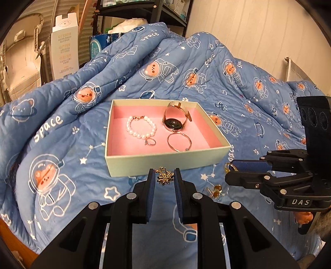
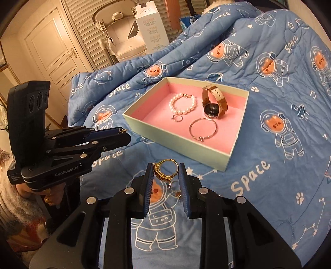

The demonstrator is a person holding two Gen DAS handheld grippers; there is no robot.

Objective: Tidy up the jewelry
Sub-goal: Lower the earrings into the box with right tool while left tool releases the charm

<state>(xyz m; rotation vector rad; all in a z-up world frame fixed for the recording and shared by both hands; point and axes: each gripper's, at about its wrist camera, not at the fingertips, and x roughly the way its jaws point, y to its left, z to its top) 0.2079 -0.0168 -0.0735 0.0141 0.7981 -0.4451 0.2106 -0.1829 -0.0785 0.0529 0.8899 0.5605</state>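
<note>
An open box (image 1: 165, 162) with pink lining lies on the blue quilt. Inside it are a pearl bracelet (image 1: 140, 128), a watch (image 1: 175, 119), a thin bangle (image 1: 179, 142) and a small ring charm (image 1: 151, 142). Just in front of the box, my left gripper (image 1: 164, 173) is shut on a small gold flower-shaped ornament (image 1: 164, 177). Off the quilt, my right gripper (image 2: 166, 167) is shut on a gold ring (image 2: 165, 170). The box (image 2: 175, 142) sits ahead of it to the right. A pair of gold earrings (image 1: 215, 190) lies on the quilt between the grippers.
The space-print quilt (image 1: 62, 144) bunches up in high folds behind the box. A tall white carton (image 1: 64, 47) and a shelf (image 1: 144, 12) stand beyond it. In the right wrist view, a door (image 2: 51, 47) and a person's fuzzy sleeve (image 2: 12, 207) are on the left.
</note>
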